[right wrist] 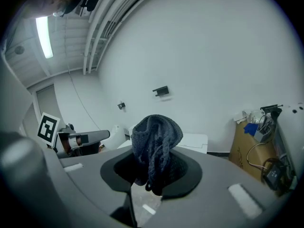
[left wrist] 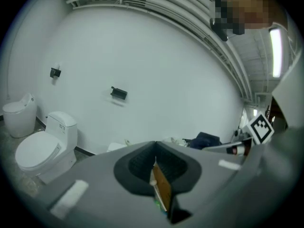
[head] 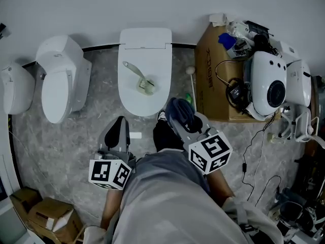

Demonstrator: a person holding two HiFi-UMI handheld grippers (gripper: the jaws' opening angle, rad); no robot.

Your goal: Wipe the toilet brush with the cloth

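A pale toilet brush [head: 138, 77] lies aslant on the shut lid of the middle white toilet [head: 147, 44]. My right gripper [head: 177, 120] is just in front of that toilet's front edge, shut on a bunched dark blue cloth [head: 180, 112]. In the right gripper view the cloth [right wrist: 156, 139] sticks up out of the right gripper [right wrist: 151, 175] and hides its tips. My left gripper [head: 121, 122] hovers over the floor left of the bowl's front. It is shut with nothing in it, and its jaws [left wrist: 155, 164] meet in a thin line.
Two more white toilets [head: 60, 80] [head: 15, 88] stand to the left. A cardboard box [head: 213, 93] with cables and a white appliance [head: 269, 85] sit at the right. A white-headed stick [head: 190, 71] leans between toilet and box. Small boxes [head: 48, 215] lie at bottom left.
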